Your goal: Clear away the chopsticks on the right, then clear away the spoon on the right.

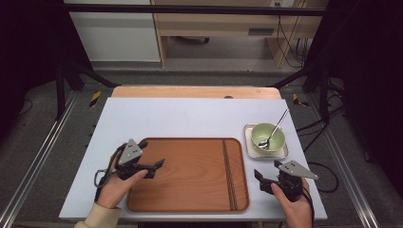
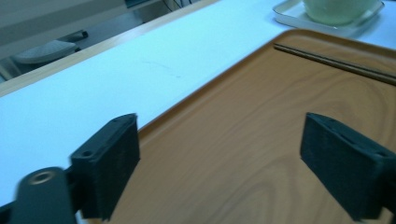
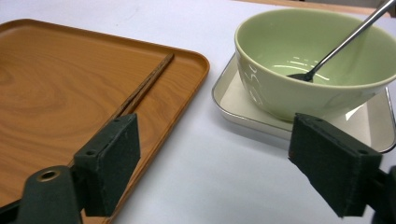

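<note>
On the white desk (image 1: 190, 114) lies a wooden tray (image 1: 190, 175), and a pair of dark chopsticks (image 1: 229, 173) rests inside it along its right edge, lying straight from the near rim to the far rim. The left gripper (image 1: 160, 164) hangs over the left part of the tray, held in the person's left hand (image 1: 116, 187), with a grey three-cornered plate on top. Its fingers (image 2: 109, 163) stand wide apart and have nothing between them; bare tray wood shows in the gap in the left gripper view.

The right gripper (image 1: 258, 176) sits just off the tray's right edge, over the bare desk, in the person's right hand (image 1: 292, 204). Its fingers (image 3: 112, 163) are also spread wide and hold nothing. In the right gripper view the gap between them frames white desk, with the tray's corner and the far ends of the chopsticks (image 3: 144, 86) on one side.

To the right of the tray, just beyond the right gripper, a small square metal dish (image 1: 249, 147) carries a pale green bowl (image 1: 278, 140). A metal spoon (image 1: 275, 128) leans in the bowl, its head down on the bottom and its handle sticking out over the far rim. On the bowl's outer wall (image 3: 254, 88) there are a few faint white marks that could be lettering, but I cannot read them. No other label or brand shows on the tray, the dish or the grippers.
</note>
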`<action>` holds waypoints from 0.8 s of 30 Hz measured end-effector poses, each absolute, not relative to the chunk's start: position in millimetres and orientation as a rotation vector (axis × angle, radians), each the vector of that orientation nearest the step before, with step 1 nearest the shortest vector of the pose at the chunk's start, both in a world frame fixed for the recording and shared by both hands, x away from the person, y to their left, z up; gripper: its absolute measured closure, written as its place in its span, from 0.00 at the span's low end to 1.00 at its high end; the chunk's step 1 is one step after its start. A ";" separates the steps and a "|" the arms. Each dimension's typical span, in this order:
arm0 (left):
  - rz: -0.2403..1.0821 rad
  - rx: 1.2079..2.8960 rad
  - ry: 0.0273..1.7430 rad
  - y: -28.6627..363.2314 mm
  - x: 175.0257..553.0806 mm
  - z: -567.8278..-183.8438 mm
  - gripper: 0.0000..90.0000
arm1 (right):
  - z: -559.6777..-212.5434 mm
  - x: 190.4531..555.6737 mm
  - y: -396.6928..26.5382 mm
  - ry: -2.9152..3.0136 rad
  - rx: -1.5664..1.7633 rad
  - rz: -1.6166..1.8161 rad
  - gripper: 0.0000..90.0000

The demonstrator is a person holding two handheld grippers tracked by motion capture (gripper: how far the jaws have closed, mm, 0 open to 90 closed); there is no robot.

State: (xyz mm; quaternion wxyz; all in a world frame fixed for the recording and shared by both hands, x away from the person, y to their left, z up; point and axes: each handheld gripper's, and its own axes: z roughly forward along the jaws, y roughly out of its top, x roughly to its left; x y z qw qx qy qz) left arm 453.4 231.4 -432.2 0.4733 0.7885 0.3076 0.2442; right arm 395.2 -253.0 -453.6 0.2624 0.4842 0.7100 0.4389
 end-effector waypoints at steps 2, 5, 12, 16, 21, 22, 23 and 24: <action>0.604 1.912 0.762 241.7 452.6 -431.6 0.07 | -453.5 395.6 -254.5 1.916 1.325 1.192 0.15; 0.635 1.904 0.783 251.9 451.4 -433.2 0.06 | -451.9 394.9 -255.6 1.906 1.321 1.202 0.14; 0.653 1.891 0.827 265.7 452.0 -437.6 0.06 | -451.4 394.9 -254.7 1.907 1.319 1.191 0.13; 0.669 1.897 0.826 267.3 451.7 -440.9 0.05 | -450.2 394.6 -254.5 1.909 1.334 1.172 0.12; 0.670 1.886 0.834 270.2 451.0 -442.7 0.05 | -441.0 397.5 -258.3 1.918 1.338 1.148 0.13; 0.671 1.882 0.831 270.5 450.6 -442.6 0.05 | -438.8 399.3 -259.8 1.920 1.344 1.140 0.13; 0.670 1.882 0.827 270.7 450.3 -442.5 0.05 | -436.5 401.0 -261.6 1.923 1.341 1.129 0.14; 0.669 1.879 0.828 270.8 450.0 -442.4 0.05 | -434.0 403.3 -263.9 1.928 1.337 1.114 0.15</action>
